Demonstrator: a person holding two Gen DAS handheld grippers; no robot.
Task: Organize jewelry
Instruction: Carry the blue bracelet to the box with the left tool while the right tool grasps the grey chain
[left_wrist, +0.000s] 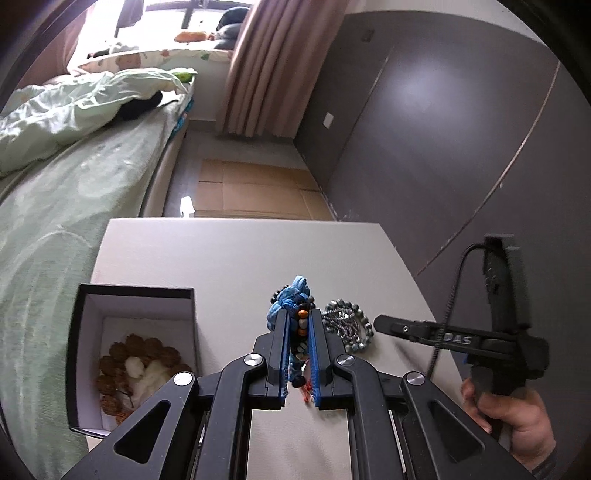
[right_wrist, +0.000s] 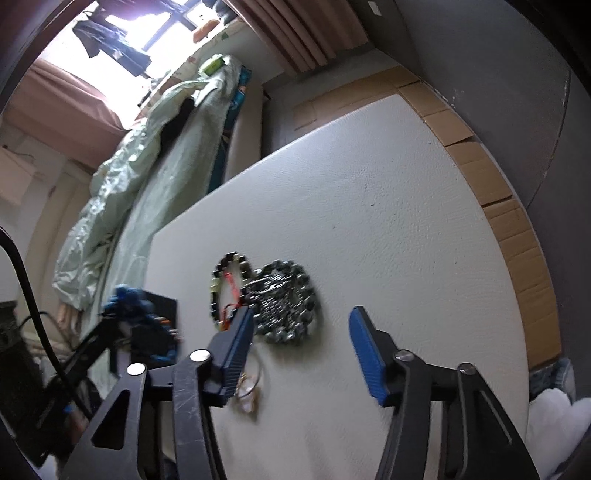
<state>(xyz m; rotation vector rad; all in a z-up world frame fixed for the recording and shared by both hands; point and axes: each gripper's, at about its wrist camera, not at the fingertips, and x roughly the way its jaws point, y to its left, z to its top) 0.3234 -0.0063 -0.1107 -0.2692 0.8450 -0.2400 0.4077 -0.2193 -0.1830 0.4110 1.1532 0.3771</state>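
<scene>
My left gripper (left_wrist: 299, 314) is shut on a blue cord bracelet with coloured beads (left_wrist: 291, 295), held above the white table (left_wrist: 229, 251). An open black box (left_wrist: 136, 293) at the left holds a brown bead bracelet (left_wrist: 147, 354). In the right wrist view my right gripper (right_wrist: 301, 314) stands open just above a pile of grey beads and silver chain (right_wrist: 284, 295), its pads not pressing on it. A black bead bracelet with a red cord (right_wrist: 225, 280) lies left of the pile. A thin ring-shaped piece (right_wrist: 249, 384) lies by the left finger (right_wrist: 236, 339).
A bed with a pale green cover (left_wrist: 74, 192) runs along the table's left side. Flattened cardboard (right_wrist: 517, 229) lies on the floor past the table's right edge, beside a grey wall (left_wrist: 443, 129). A hand (left_wrist: 517, 417) grips the right gripper's handle.
</scene>
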